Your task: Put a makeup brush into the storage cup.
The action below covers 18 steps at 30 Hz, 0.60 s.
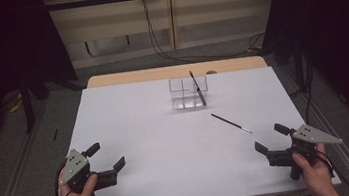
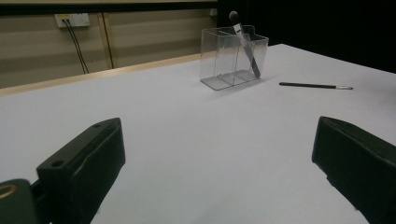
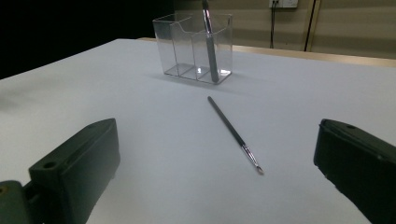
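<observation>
A clear plastic organizer (image 1: 188, 93) (image 2: 232, 58) (image 3: 194, 46) with compartments stands at the table's far middle. A dark brush (image 1: 197, 88) (image 2: 245, 44) (image 3: 209, 42) leans upright in its right compartment. A thin black brush (image 1: 230, 123) (image 2: 314, 86) (image 3: 235, 134) lies flat on the white table, between the organizer and my right gripper. My left gripper (image 1: 105, 157) (image 2: 219, 172) rests open near the front left edge, nothing between its jaws. At the front right my right gripper (image 1: 271, 138) (image 3: 219, 172) is open too, and empty, a short way from the thin brush's tip.
The white table top (image 1: 158, 145) has a wooden strip (image 1: 174, 72) along its far edge. Cables (image 1: 166, 48) hang down the wall behind. Metal rails (image 1: 11, 183) run along both sides of the table, with dark curtains beyond.
</observation>
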Each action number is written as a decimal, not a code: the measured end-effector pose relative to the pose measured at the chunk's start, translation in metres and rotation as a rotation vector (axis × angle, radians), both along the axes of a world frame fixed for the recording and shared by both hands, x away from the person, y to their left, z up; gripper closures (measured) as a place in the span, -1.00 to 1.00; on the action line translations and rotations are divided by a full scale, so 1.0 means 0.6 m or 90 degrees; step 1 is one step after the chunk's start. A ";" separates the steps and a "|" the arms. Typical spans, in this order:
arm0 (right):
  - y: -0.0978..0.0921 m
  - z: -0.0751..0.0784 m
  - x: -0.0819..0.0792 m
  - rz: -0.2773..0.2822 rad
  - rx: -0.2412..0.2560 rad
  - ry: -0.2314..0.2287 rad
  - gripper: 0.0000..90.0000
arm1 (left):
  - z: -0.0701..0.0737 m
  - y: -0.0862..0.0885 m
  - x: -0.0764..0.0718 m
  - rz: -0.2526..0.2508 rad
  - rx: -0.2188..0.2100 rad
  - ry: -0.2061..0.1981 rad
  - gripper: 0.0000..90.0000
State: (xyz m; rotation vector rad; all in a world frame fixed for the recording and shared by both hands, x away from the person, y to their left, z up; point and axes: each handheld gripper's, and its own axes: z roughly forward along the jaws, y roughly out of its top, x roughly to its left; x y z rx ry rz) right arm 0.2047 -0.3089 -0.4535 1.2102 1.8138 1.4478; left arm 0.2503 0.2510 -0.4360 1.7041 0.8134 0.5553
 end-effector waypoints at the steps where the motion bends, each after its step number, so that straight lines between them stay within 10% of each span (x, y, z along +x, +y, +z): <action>1: 0.000 0.000 0.000 0.001 0.000 -0.001 -0.99 | 0.000 -0.001 0.000 0.000 -0.001 -0.001 -0.94; 18: 0.009 0.015 0.014 0.018 -0.004 -0.017 -0.99 | 0.000 -0.001 0.002 -0.007 -0.002 0.001 -0.94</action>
